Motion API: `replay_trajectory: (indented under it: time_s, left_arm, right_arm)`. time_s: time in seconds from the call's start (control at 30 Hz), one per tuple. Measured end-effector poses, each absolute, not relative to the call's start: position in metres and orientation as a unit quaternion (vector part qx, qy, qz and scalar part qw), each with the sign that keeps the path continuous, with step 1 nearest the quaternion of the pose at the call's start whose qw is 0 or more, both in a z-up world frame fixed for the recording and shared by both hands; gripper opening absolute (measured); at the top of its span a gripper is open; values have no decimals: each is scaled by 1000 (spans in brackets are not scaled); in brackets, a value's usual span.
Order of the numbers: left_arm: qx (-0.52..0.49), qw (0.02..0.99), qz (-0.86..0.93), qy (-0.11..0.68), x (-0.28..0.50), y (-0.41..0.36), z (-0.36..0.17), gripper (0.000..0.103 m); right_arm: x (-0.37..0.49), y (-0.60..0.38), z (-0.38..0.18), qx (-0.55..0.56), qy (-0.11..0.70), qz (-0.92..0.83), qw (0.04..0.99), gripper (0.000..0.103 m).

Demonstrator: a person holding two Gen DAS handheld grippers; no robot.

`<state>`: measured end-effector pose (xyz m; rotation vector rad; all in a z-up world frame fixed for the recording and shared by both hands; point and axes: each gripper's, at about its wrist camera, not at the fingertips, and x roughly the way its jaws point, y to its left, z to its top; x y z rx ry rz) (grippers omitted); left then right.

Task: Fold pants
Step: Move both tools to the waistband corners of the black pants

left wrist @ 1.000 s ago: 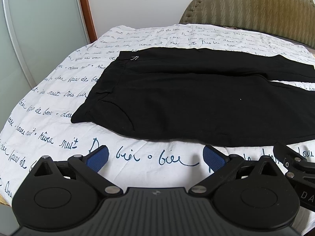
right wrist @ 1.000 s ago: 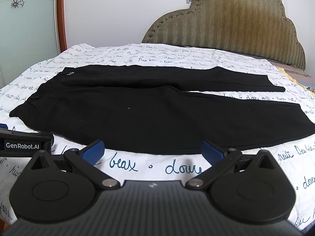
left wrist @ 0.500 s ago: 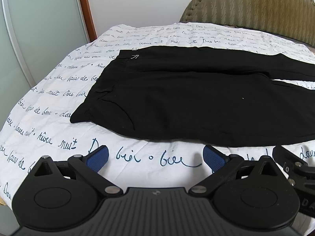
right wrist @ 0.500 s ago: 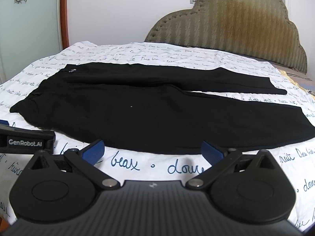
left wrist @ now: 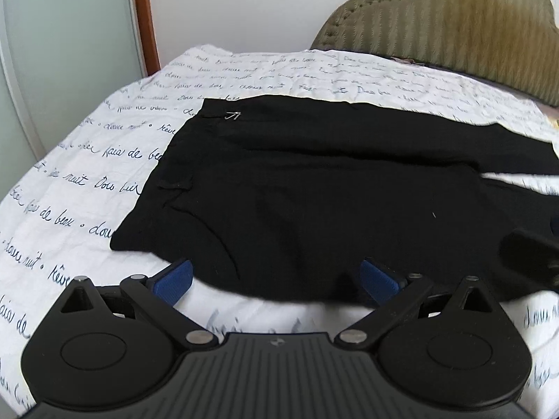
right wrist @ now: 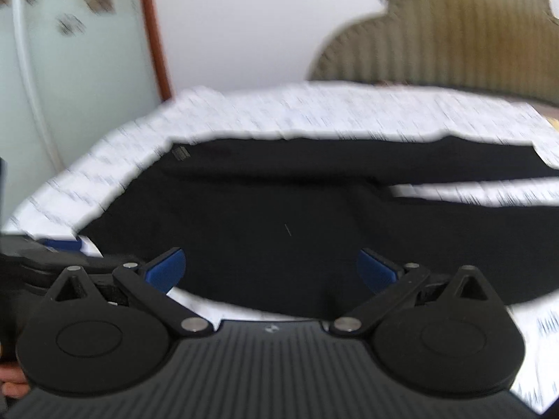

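Lying flat on the bed's script-printed white sheet (left wrist: 104,160), the black pants (left wrist: 314,192) have their waistband to the left and legs running right. The left hand-held gripper (left wrist: 276,277) and right hand-held gripper (right wrist: 272,270) both hover spread wide over the near hem, empty.

White wall (left wrist: 244,3), olive padded headboard (left wrist: 454,24), frosted glass door (left wrist: 70,52) with brown wooden frame (left wrist: 145,17), script-printed bedsheet (left wrist: 87,160).

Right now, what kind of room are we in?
Most likely a bedroom: black pants lie flat on a bed sheet printed with handwriting, and an upholstered headboard stands against the wall behind it.
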<state>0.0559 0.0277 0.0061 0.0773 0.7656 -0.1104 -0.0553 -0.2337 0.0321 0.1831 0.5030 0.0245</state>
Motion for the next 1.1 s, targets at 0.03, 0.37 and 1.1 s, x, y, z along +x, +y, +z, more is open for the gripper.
replay_trajectory:
  time_s: [0.03, 0.37, 1.1]
  left_arm:
    - [36, 925, -55, 374, 63, 31, 9, 103]
    - [68, 937, -26, 341, 172, 83, 46, 103]
    - [16, 910, 0, 415, 386, 130, -4, 103]
  right_arm:
    - [-51, -236, 35, 86, 234, 37, 968, 103]
    - [77, -236, 47, -138, 287, 72, 945, 103]
    - [313, -311, -10, -120, 349, 150, 917, 103]
